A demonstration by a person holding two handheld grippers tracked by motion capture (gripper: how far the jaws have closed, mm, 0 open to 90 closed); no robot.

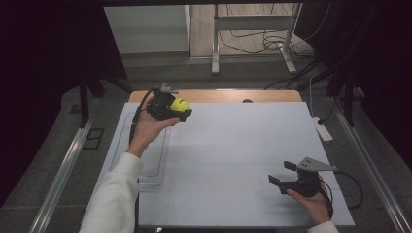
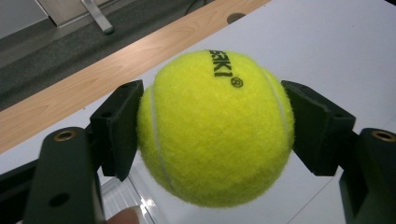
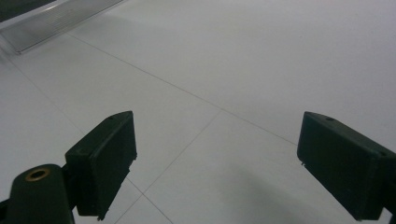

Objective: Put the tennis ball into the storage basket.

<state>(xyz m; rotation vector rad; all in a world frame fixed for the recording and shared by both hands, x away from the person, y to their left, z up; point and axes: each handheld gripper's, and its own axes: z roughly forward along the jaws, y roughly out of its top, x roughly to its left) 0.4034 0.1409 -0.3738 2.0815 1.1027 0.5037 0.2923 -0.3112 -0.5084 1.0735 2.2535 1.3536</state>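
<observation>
A yellow tennis ball (image 1: pixel 179 105) (image 2: pixel 215 126) with black lettering is clamped between both black jaws of my left gripper (image 1: pixel 176 110) (image 2: pixel 215 128), held up above the far left part of the white table (image 1: pixel 233 145). The pads press on the ball's two sides. Near the table's front right, my right gripper (image 1: pixel 282 173) (image 3: pixel 215 163) rests low over the white surface, its jaws wide apart with nothing between them.
A clear shallow tray (image 1: pixel 155 160) lies on the table's left side, under my left forearm. A wooden strip (image 1: pixel 218 95) runs along the far edge. Beyond it stand metal frame legs (image 1: pixel 215 43) and floor cables. A white power strip (image 1: pixel 323 130) lies right of the table.
</observation>
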